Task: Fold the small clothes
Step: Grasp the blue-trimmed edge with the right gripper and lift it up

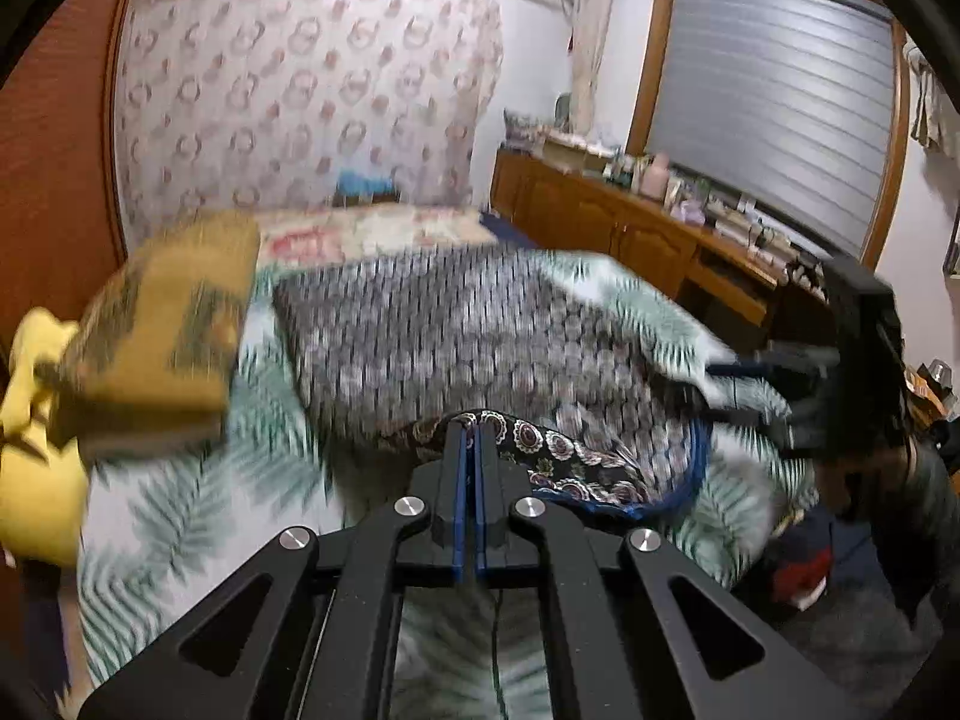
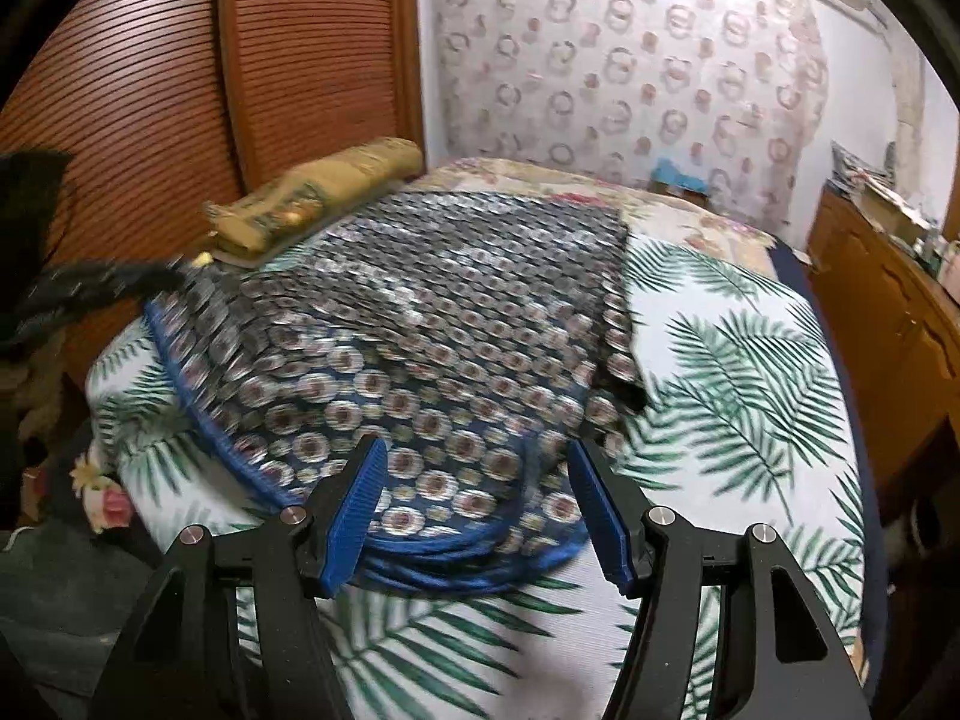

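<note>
The left tool (image 1: 471, 420) is clenched on a fold of the dark patterned cloth garment with round medallion print and blue piping (image 1: 480, 336), its two blue-padded fingers (image 1: 461, 468) pressed together with the fabric's edge pinched at their tips and lifted toward the camera. From that grip the garment spreads away across the bed with the white cover printed in green palm leaves (image 1: 180, 498), and its blue-trimmed edge curves down to the right. The right tool (image 2: 474, 450) is released, its blue ribbed pads (image 2: 360, 510) standing wide apart just over the near, rounded, blue-edged hem of the same garment (image 2: 420, 324); whether the pads touch the fabric cannot be told. In the right wrist view the garment lies in overlapping layers over the middle of the bed (image 2: 750, 360), one darker layer folded across its far half. In the left wrist view the right tool (image 1: 798, 384) shows as a blurred black shape at the garment's right side. Beyond the garment's left far corner, a folded mustard-yellow patterned cloth bundle (image 2: 324, 192) rests on the bed beside the reddish-brown slatted wooden door (image 2: 270, 60). A hanging cream fabric with pink ring motifs (image 2: 630, 78) covers the wall behind the bed, and a low brown wooden cabinet (image 1: 600, 216) crowded with small items runs along the right side of the room
</note>
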Action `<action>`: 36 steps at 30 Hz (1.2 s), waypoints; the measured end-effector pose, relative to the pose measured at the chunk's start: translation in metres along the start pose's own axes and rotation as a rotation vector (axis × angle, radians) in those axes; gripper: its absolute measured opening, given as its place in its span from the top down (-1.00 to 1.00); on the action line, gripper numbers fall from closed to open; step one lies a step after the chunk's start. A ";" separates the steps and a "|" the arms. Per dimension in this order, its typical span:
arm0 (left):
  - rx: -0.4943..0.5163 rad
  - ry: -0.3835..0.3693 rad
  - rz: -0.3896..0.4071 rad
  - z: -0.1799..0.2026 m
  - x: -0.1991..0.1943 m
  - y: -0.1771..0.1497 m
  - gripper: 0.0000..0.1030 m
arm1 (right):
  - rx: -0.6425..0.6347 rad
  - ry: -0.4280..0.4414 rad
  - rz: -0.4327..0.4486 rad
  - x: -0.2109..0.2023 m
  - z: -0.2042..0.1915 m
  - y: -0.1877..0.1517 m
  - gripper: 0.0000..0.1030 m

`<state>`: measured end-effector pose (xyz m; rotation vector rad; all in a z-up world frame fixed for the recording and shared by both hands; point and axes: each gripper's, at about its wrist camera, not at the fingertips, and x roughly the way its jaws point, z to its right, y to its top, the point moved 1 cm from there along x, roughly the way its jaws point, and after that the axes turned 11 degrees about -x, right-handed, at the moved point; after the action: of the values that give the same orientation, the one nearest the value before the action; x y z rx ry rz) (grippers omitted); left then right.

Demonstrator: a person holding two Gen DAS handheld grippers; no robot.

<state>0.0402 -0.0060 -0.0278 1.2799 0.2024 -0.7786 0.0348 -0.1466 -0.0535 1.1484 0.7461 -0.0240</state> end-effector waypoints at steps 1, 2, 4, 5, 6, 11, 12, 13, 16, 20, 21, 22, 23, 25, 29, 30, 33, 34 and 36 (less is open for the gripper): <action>0.000 -0.008 0.010 0.001 0.003 0.009 0.95 | -0.003 0.011 0.003 -0.001 -0.002 0.001 -0.25; -0.003 -0.014 0.019 0.002 0.007 0.018 0.95 | -0.009 0.025 0.006 -0.001 -0.005 0.003 -0.25; -0.002 -0.008 0.035 0.002 0.015 0.032 0.95 | -0.023 0.058 0.016 -0.002 -0.010 0.006 -0.25; -0.001 -0.004 0.043 0.002 0.019 0.038 0.95 | -0.032 0.068 0.019 -0.002 -0.013 0.007 -0.25; -0.004 -0.002 0.046 0.001 0.022 0.043 0.95 | -0.039 0.078 0.020 -0.002 -0.015 0.008 -0.25; -0.012 0.029 0.069 -0.005 0.032 0.056 0.95 | -0.065 0.086 -0.017 0.015 -0.017 0.006 -0.25; -0.014 0.034 0.073 -0.006 0.032 0.057 0.95 | -0.067 0.078 -0.034 0.020 -0.013 0.004 -0.25; -0.018 0.037 0.077 -0.008 0.031 0.058 0.95 | -0.067 0.066 -0.049 0.024 -0.010 0.002 -0.25; -0.022 0.040 0.082 -0.011 0.029 0.056 0.95 | -0.074 0.037 -0.089 0.036 -0.001 -0.003 -0.25; -0.028 0.048 0.085 -0.013 0.029 0.055 0.95 | -0.071 0.009 -0.121 0.045 0.015 -0.009 -0.25; -0.031 0.050 0.087 -0.014 0.029 0.055 0.95 | -0.074 -0.003 -0.130 0.047 0.018 -0.010 -0.25; -0.035 0.053 0.088 -0.015 0.029 0.055 0.95 | -0.077 -0.015 -0.141 0.048 0.021 -0.012 -0.25; -0.038 0.055 0.089 -0.017 0.029 0.056 0.95 | -0.074 -0.015 -0.148 0.049 0.023 -0.014 -0.25; -0.043 0.055 0.089 -0.017 0.028 0.056 0.95 | -0.065 -0.009 -0.158 0.051 0.024 -0.017 -0.25; -0.041 0.057 0.088 -0.018 0.028 0.055 0.95 | -0.067 -0.015 -0.148 0.051 0.026 -0.020 -0.25; -0.041 0.058 0.088 -0.018 0.029 0.055 0.95 | -0.068 -0.013 -0.139 0.048 0.023 -0.020 -0.25; -0.041 0.058 0.089 -0.018 0.029 0.055 0.95 | -0.087 -0.012 -0.119 0.047 0.018 -0.016 -0.25; -0.040 0.058 0.089 -0.018 0.029 0.055 0.95 | -0.094 -0.013 -0.115 0.038 0.015 -0.018 -0.25; -0.038 0.061 0.087 -0.020 0.031 0.056 0.95 | -0.112 -0.014 -0.117 0.040 0.012 -0.017 -0.25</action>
<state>0.1035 0.0039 -0.0068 1.2687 0.2078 -0.6590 0.0649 -0.1503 -0.0865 0.9961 0.7921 -0.0872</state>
